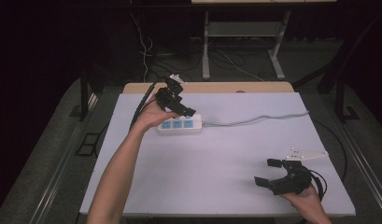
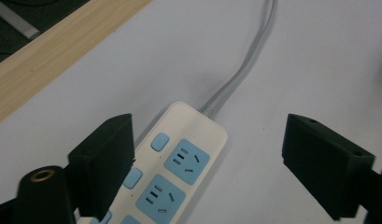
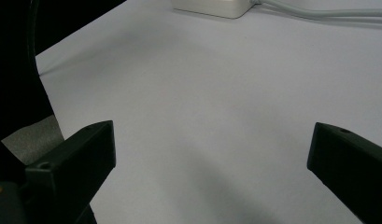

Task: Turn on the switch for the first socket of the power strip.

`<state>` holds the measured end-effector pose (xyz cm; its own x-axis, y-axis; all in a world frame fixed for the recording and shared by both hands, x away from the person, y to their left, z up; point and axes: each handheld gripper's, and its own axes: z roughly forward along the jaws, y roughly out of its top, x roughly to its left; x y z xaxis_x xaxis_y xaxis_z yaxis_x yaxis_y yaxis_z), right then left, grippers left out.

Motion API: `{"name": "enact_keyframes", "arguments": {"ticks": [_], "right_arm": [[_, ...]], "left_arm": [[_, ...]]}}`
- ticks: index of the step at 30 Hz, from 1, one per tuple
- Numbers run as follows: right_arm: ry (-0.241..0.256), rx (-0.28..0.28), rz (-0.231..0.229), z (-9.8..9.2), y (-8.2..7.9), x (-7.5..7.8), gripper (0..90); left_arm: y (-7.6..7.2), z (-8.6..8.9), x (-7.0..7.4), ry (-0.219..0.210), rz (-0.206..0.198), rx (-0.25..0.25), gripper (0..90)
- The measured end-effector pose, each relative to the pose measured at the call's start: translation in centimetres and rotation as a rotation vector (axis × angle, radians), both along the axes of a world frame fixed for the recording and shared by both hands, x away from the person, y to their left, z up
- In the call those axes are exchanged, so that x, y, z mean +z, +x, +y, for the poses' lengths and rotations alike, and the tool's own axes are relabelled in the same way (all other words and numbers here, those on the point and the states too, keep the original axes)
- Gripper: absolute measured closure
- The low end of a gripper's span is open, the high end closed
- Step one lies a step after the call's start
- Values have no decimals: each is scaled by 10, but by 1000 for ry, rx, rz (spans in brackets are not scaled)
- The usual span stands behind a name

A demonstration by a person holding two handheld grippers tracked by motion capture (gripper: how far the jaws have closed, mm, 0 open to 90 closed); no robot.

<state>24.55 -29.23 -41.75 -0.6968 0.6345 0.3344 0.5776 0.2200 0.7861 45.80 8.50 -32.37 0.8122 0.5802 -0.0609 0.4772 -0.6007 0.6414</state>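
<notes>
Hovering just above the power strip (image 2: 179,163), the left gripper (image 2: 207,163) has its two black jaws spread wide, with nothing between them but air. One jaw sits over the strip's button side; the other hangs out past its far edge, over the bare table (image 2: 319,60).

The power strip lies flat on the table, right under and in front of the left gripper. In the high view it sits at the far left part of the table (image 1: 226,154), well apart from the right gripper (image 1: 270,175).

The strip is a long box of hard, smooth plastic with round corners. It is cream white, with blue squares for the plug holes and small blue buttons beside them. It looks stiff and light, and it may slip, because the plastic is shiny. A good place to take hold is across its two long sides, near the middle, so the jaws press on flat walls.

A grey cord (image 2: 254,51) comes out of the end of the strip and runs away from the gripper. It looks soft and bendy, and it may drag or tug if the strip is lifted.

The right gripper rests low near the person's side, its jaws also spread wide and holding nothing. In its own view the strip (image 3: 212,7) sits far ahead.
</notes>
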Motion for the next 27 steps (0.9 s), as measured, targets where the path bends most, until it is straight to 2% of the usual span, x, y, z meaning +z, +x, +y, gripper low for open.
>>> {"name": "enact_keyframes", "arguments": {"ticks": [5,8,16,19,20,27], "right_arm": [[-2,1,2,0,0,0,8],[-2,2,1,0,0,0,9],[-1,0,3,0,0,0,9],[-1,0,2,0,1,0,9],[-1,0,1,0,1,0,9],[1,0,0,-1,0,0,9]], "left_arm": [[5,-4,-2,-11,-16,12,253],[7,-5,-3,-13,-27,21,341],[15,-5,-7,-27,-48,69,732],[19,-5,-11,-34,-40,80,864],[21,-5,-12,-40,-32,82,886],[30,-2,-23,-85,0,113,890]]}}
